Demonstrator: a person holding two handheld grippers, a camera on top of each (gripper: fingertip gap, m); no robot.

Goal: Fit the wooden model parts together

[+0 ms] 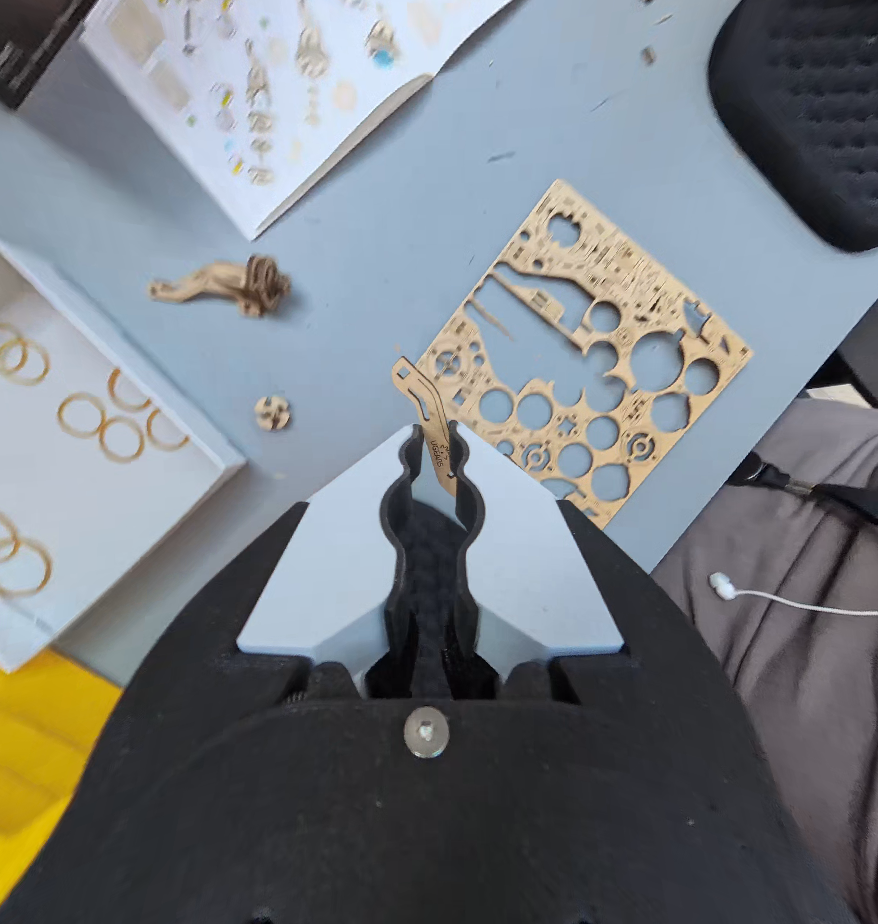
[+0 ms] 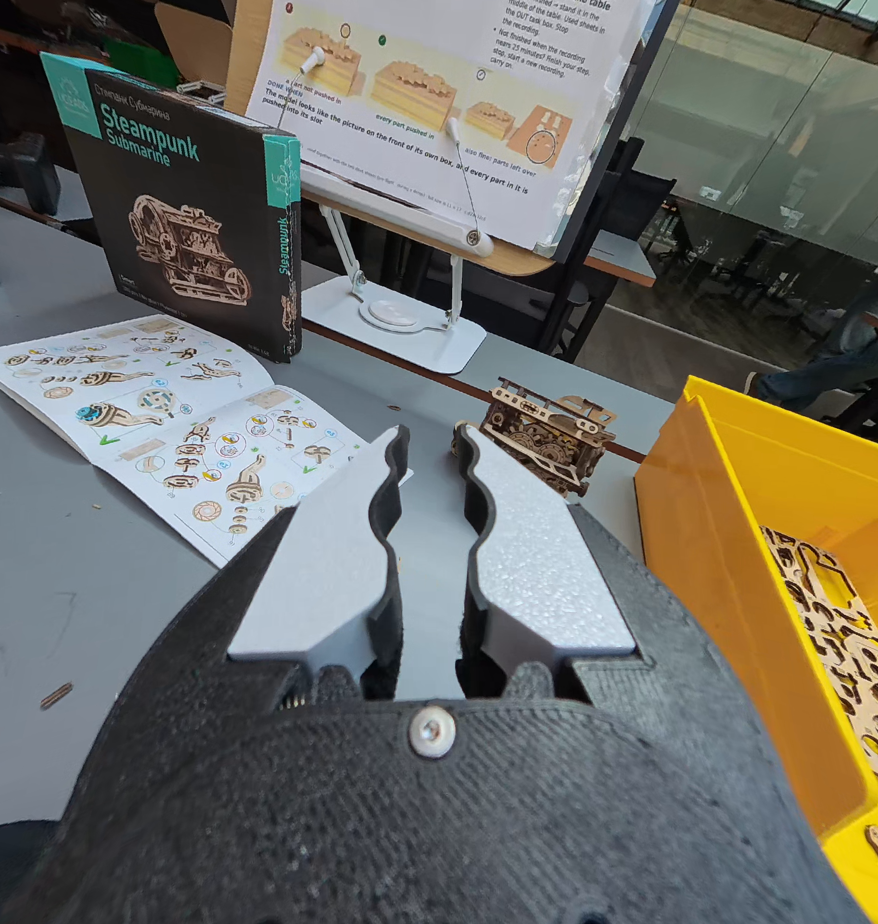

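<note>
My left gripper [image 1: 437,431] is shut on a thin curved wooden strip [image 1: 423,407], held above the grey table. Beyond it lies a laser-cut wooden sheet [image 1: 584,350] with many parts punched out. A small wooden sub-assembly [image 1: 227,286] and a round wooden disc [image 1: 273,413] lie to the left on the table. My right gripper [image 2: 433,437] is open and empty, low over the table. Just past its right finger stands the partly built wooden model [image 2: 546,440].
An open instruction booklet [image 2: 142,420] lies left, also in the left wrist view [image 1: 257,95]. A white tray [image 1: 77,430] holds several wooden rings. A yellow bin [image 2: 726,575] with used wooden sheets stands right. The kit box [image 2: 187,220] and a sheet stand [image 2: 397,325] are behind. Left tips to right tips: about 40 cm. The left tips stand about 15 cm off the round wooden disc [image 1: 273,413]. The small wooden sub-assembly [image 1: 227,286] is closer to my left gripper, around 15 cm from its tips; the right tips are 40 cm off.
</note>
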